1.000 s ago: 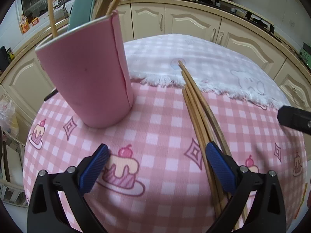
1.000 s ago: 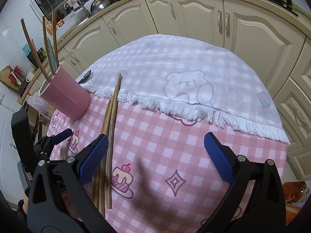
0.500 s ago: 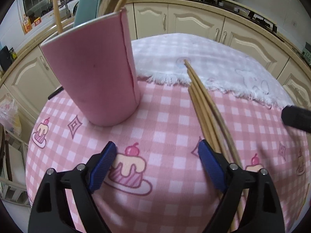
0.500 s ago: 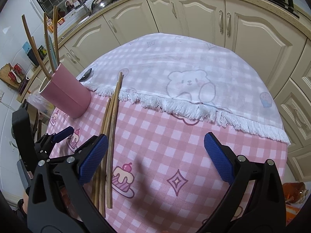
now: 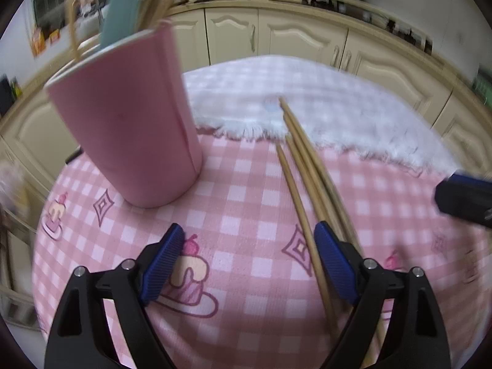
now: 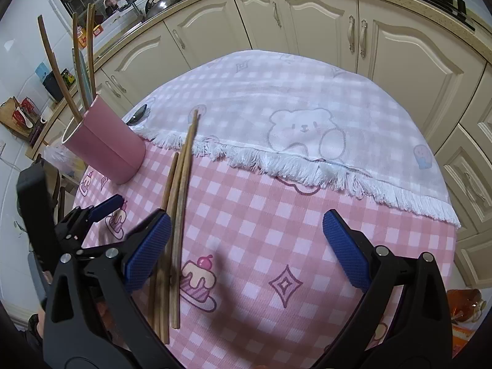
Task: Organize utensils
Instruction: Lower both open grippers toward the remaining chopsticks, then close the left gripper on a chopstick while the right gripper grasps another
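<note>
Chopsticks (image 6: 180, 184) lie loose on the pink cloth (image 6: 276, 230) beside the pink cup (image 6: 104, 150), which holds some sticks already, so I have more to put in with both my left gripper (image 5: 246, 261) and right gripper (image 6: 246, 246) wide and holding nothing.

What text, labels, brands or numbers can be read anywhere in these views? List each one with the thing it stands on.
No readable text in either view.
The pink cup is plain, with no print.
The pink checked tablecloth and the white fringed cloth carry only drawings: cakes, diamonds, a bear.
The packets on the far counter may bear print, but they are too small and blurred to read.
The left gripper and right gripper show no markings.
</note>
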`<state>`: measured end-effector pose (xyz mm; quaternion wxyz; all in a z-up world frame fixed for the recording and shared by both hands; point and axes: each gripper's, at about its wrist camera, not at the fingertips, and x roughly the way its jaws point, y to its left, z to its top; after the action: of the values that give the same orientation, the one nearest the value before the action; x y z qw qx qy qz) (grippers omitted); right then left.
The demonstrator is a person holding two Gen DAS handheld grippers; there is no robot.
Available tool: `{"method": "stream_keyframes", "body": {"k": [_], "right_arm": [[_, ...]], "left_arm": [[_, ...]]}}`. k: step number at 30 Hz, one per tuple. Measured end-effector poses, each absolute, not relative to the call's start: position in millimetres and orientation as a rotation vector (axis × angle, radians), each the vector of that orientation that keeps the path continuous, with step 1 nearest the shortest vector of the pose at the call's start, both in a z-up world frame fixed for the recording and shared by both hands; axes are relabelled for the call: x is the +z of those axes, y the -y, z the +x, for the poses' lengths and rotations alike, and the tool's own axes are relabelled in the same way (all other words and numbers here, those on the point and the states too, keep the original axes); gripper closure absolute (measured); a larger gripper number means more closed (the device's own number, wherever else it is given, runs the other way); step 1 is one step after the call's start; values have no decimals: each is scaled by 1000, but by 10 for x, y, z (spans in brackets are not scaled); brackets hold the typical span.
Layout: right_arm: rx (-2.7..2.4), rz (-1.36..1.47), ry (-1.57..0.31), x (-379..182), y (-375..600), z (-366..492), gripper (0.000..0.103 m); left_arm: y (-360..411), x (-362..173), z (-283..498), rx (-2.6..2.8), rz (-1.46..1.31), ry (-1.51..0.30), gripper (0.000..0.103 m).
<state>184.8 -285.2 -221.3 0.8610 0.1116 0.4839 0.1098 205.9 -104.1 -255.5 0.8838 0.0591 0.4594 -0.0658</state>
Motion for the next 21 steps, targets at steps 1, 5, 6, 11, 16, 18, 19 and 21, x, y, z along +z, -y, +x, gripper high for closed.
{"method": "stream_keyframes", "body": {"k": [1,5,6,11,16,18,19,21], "right_arm": [[233,231,-1017,-2213,2840,1847,6],[244,189,-1040,-2253,2748,1870,6],[251,169,-1053,-2284,2697,1900,6],[280,44,-1080,-2390,2389,2059,7],[253,-57,-1103,-2516,2202,2192,7],[257,-63,-1098,-2542,2185,2204,7],[256,-70,-1098,-2542,2181,2209,7],[239,-89,-1095,-2524,2173,2213,9]], "left_arm": [[1047,-2556,2046,-131,122,-950,17],[947,-2519,2016,-161,97,-963,31],[908,-2500,1988,-177,97,-961,43],[681,-2438,1910,-260,50,-970,68],[587,-2441,1867,-304,36,-966,69],[588,-2442,1856,-315,36,-961,69],[598,-2444,1855,-327,36,-959,69],[667,-2444,1874,-358,45,-952,70]]}}
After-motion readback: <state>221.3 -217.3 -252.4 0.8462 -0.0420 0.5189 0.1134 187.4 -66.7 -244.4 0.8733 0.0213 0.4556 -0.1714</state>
